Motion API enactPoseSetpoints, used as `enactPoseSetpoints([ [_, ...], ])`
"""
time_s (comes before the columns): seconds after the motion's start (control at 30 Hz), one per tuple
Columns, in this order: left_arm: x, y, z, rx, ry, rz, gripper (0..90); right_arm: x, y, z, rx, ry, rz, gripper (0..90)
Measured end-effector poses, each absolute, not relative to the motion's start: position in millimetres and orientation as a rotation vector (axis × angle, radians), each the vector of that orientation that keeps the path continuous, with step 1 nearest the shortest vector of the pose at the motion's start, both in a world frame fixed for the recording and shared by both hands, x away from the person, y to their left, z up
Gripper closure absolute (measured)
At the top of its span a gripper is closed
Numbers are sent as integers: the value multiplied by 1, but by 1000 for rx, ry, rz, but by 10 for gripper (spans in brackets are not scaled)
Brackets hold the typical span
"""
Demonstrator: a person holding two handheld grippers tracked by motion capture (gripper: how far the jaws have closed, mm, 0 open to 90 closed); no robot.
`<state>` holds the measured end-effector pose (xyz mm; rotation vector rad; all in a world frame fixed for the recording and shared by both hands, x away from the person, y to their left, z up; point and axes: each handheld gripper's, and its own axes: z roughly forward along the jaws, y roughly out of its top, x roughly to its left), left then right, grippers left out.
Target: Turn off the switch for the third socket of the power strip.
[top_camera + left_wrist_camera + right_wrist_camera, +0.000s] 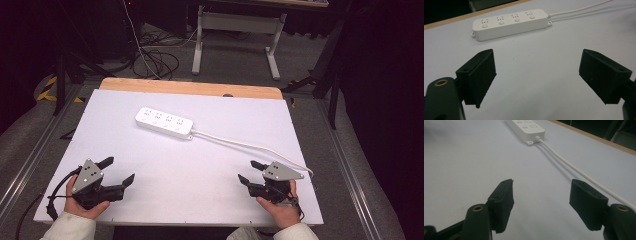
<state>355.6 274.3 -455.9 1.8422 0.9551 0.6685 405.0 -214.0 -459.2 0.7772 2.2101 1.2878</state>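
The power strip [165,123] lies well beyond both hand-held grippers, left [119,170] and right [250,171], each wide open and empty.

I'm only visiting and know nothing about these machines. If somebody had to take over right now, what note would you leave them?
Left gripper: open, nothing between its jaws, held low at the near left of the white table.
Right gripper: open, holding nothing, at the near right, beside the cord.
White power strip: lies flat toward the far middle of the table, sockets up, nothing plugged in. Its cord runs off toward the right edge, passing close to the right gripper.
Done: nothing visible so far; the strip is untouched.
Left: probably reach forward to the strip or its cord.
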Motion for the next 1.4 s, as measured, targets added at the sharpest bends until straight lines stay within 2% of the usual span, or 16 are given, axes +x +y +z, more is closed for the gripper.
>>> enactPoseSetpoints([
  [0.2, 356, 276, -455, 1815, 972, 616, 135, 405, -216, -459, 786, 2201, 1293, 360],
  [0.53, 355, 277, -453, 1854, 973, 649, 155, 406, -215, -459, 776, 2197, 1295, 352],
  [1.0, 354, 277, -444, 1854, 986, 621, 190, 406, -213, -461, 778, 2213, 1271, 345],
  [1.13, 358, 275, -438, 1861, 988, 607, 201, 406, -212, -461, 773, 2219, 1263, 345],
  [1.33, 367, 268, -426, 1924, 956, 668, 227, 406, -209, -463, 763, 2234, 1250, 345],
  [1.4, 375, 266, -421, 1924, 953, 632, 232, 406, -209, -463, 762, 2234, 1251, 345],
])
